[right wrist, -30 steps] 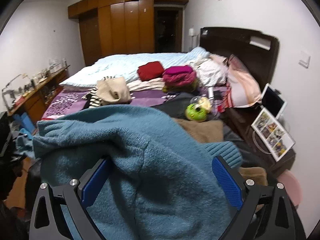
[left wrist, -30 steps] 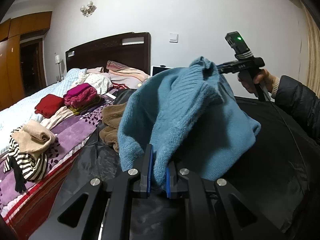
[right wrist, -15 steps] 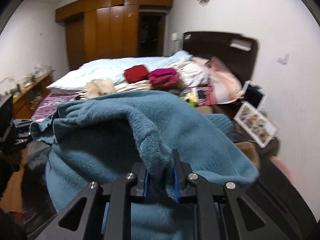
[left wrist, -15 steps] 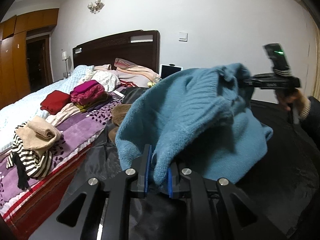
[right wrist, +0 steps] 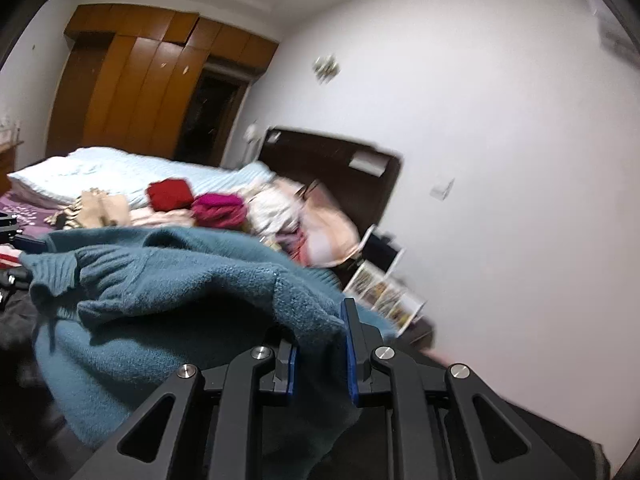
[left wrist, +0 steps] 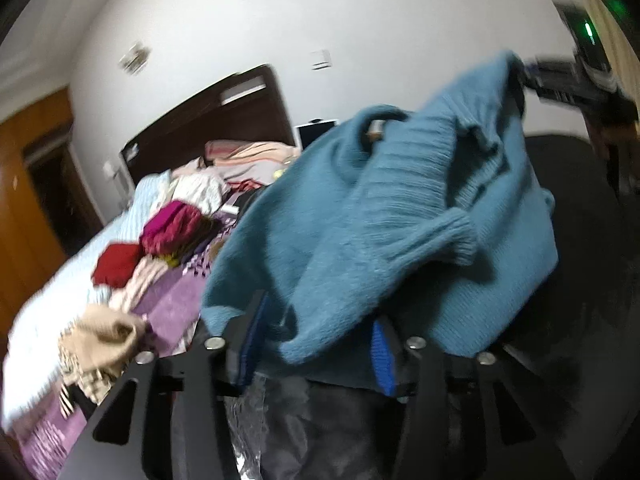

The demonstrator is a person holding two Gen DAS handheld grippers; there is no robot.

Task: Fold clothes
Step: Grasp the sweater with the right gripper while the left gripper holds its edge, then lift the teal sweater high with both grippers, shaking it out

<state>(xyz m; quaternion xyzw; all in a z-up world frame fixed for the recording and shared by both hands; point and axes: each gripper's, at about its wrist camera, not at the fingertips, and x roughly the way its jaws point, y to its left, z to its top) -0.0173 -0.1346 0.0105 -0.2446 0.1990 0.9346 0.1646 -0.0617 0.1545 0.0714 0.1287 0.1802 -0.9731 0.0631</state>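
The right gripper [right wrist: 320,350] pinches a fuzzy fold of the blue knit sweater [left wrist: 400,216], holding it up. The left gripper [left wrist: 316,344] is opening; the sweater's ribbed hem hangs loose between its blue pads [left wrist: 382,350]. Behind, folded clothes [left wrist: 168,228] lie on the quilted bed [right wrist: 120,172].

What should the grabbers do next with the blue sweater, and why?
Probably the left gripper should finish letting go and back away. Its jaws are opening and the blue sweater only hangs loosely between its pads, while the right gripper is clamped on a bunched edge and holds that side up. Once free, it could take a new corner for the next fold.
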